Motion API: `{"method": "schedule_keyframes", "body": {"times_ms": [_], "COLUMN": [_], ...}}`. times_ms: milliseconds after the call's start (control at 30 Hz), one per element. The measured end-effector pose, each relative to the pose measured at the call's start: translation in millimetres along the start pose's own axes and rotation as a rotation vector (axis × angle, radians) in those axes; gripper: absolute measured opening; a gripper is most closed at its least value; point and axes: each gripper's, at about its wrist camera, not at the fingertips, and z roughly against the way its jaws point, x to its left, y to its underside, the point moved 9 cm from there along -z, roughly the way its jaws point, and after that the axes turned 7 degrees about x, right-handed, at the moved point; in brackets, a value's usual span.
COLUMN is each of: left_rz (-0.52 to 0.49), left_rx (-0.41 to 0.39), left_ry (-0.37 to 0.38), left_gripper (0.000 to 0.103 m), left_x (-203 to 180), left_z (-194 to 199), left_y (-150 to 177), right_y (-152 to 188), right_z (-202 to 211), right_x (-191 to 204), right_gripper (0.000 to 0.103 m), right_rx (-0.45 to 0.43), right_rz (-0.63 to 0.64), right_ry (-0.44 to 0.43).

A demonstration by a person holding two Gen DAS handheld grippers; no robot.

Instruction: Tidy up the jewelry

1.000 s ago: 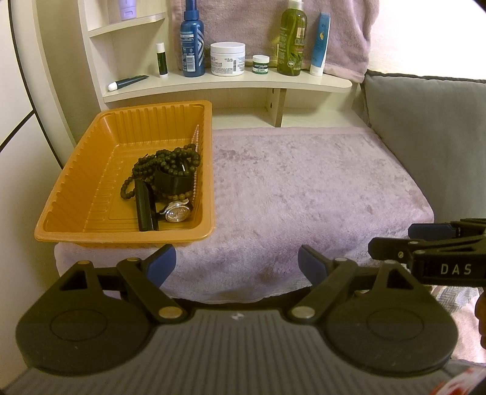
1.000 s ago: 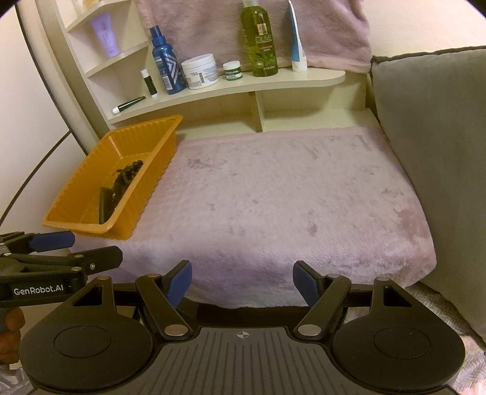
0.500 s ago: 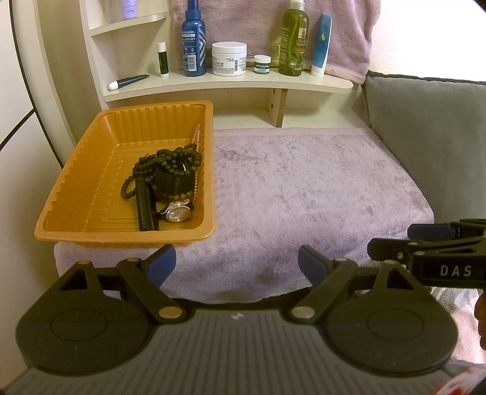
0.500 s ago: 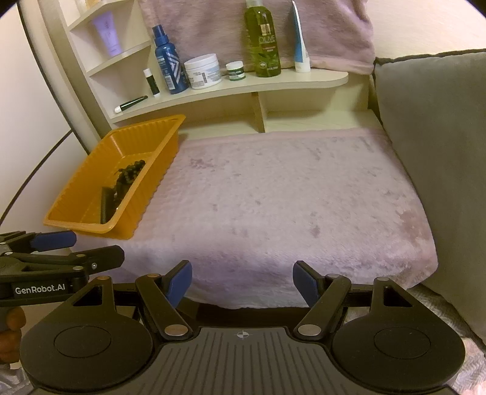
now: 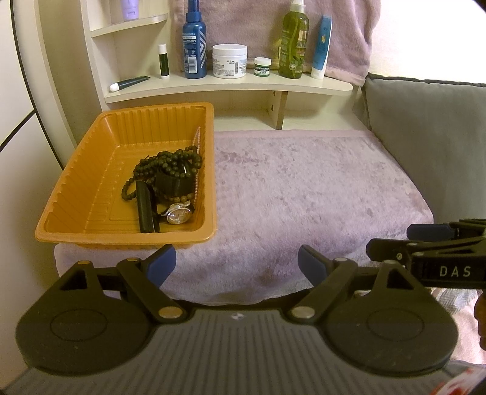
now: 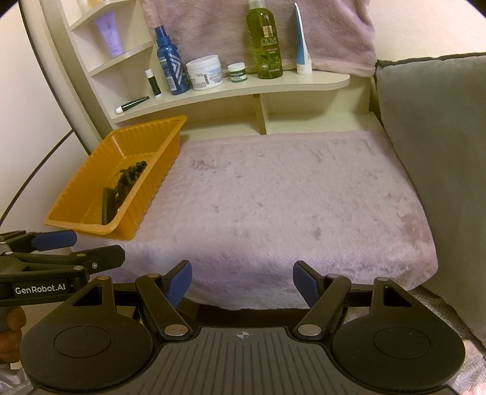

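Observation:
An orange plastic tray point(image 5: 91, 170) point(image 6: 152, 194) sits on the left end of a pink plush mat point(image 5: 303, 188) point(image 6: 288, 197). Inside it lie dark bead strands point(image 5: 168, 165) point(image 6: 132, 171), a silver-faced wristwatch point(image 5: 179, 215), a black strap point(image 5: 145, 209) and a thin pink bead string point(image 5: 196, 142). My left gripper point(image 5: 237, 262) hangs open at the mat's near edge, just right of the tray's near corner, holding nothing. My right gripper point(image 6: 242, 279) is open too, before the mat's middle, empty. Each gripper appears sideways in the other's view.
A cream shelf point(image 5: 231, 88) behind the mat carries a blue bottle point(image 5: 194, 45), a white jar point(image 5: 229, 60), a green bottle point(image 5: 293, 42) and tubes. A pink towel point(image 6: 258, 27) hangs behind. A grey cushion point(image 5: 431, 145) walls the right side.
Both views have shifted slightly, the shelf items drifting a little to the right. The tray's contents and both open grippers stay as they were.

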Motion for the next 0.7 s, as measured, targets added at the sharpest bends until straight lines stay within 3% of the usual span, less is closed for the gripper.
{"method": "schedule_keyframes", "body": {"times_ms": [700], "left_rz": [0.006], "left_rx": [-0.003], "left_ry": [0.002], "left_gripper": [0.086], "left_x": [2.4], "left_z": [1.9], "left_y": [-0.9], "right_y": [-3.3], "right_z": [1.5], "right_x": [3.1], "right_gripper": [0.073], "right_rx": [-0.002], "right_rz": [0.003], "right_ry": [0.002]}}
